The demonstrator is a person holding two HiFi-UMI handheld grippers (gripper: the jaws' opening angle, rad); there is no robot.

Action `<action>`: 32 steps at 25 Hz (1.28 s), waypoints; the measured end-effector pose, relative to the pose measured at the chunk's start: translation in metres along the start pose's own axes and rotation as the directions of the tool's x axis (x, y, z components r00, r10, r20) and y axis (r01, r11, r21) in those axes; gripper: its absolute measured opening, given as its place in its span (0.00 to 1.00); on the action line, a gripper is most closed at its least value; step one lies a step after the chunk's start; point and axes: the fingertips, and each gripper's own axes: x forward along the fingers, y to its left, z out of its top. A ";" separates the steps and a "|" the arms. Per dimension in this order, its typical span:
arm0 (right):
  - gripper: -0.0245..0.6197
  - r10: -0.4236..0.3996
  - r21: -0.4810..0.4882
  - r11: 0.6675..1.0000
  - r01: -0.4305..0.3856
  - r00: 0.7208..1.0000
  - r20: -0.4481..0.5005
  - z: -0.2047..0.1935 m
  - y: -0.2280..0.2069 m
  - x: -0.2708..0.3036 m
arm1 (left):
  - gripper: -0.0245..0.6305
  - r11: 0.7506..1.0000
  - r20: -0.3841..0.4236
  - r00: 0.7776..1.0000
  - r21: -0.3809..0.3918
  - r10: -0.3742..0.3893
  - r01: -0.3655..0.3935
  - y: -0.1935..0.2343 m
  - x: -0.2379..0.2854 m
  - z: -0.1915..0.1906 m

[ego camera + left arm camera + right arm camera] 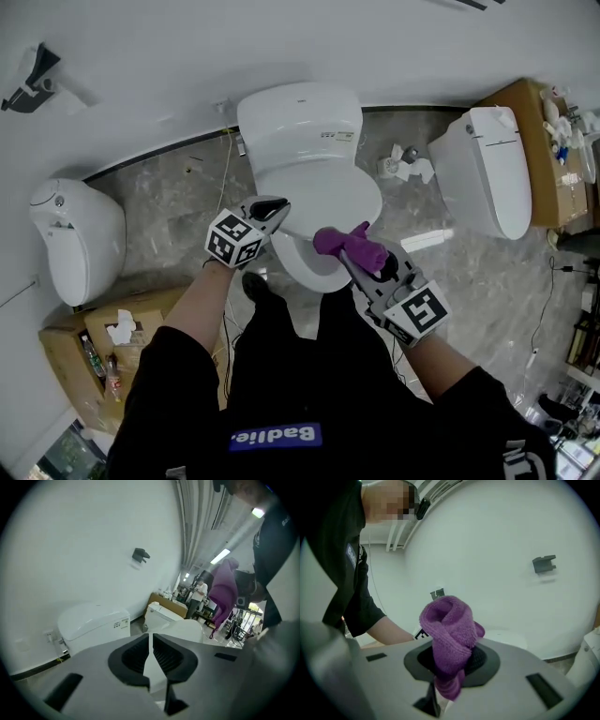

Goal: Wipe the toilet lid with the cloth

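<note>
The white toilet stands in the middle of the head view, with its tank (300, 117) against the wall and its lid (323, 192) lying down over the bowl. My right gripper (349, 251) is shut on a bunched purple cloth (352, 246) and hovers over the lid's front right edge. In the right gripper view the cloth (450, 637) sticks up out of the jaws (452, 667). My left gripper (279, 208) is at the lid's left edge. Its jaws (151, 660) are nearly together with only a thin slit and nothing between them. The left gripper view also shows the lid (190, 629) and the cloth (222, 595).
A second toilet (75, 239) stands at the left and a third (487, 169) at the right. Cardboard boxes (103, 342) (553, 155) flank them. Crumpled paper (405, 164) lies on the grey floor beside the tank. The white wall is close behind.
</note>
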 end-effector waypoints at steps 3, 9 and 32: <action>0.17 0.000 0.002 1.000 0.000 1.000 0.005 -0.007 -0.012 0.009 | 0.09 0.999 -0.057 0.997 0.023 -0.045 0.046 -0.022 0.018 -0.025; 0.17 -0.023 0.052 0.998 0.023 1.000 -0.007 -0.048 -0.038 0.025 | 0.08 0.998 -0.123 0.991 -0.040 -0.057 0.052 -0.045 0.028 -0.090; 0.17 0.058 -0.149 0.980 -0.135 0.899 -0.433 -0.228 -0.103 0.280 | 0.06 0.993 -0.004 1.000 -0.112 0.021 -0.021 -0.043 0.044 -0.149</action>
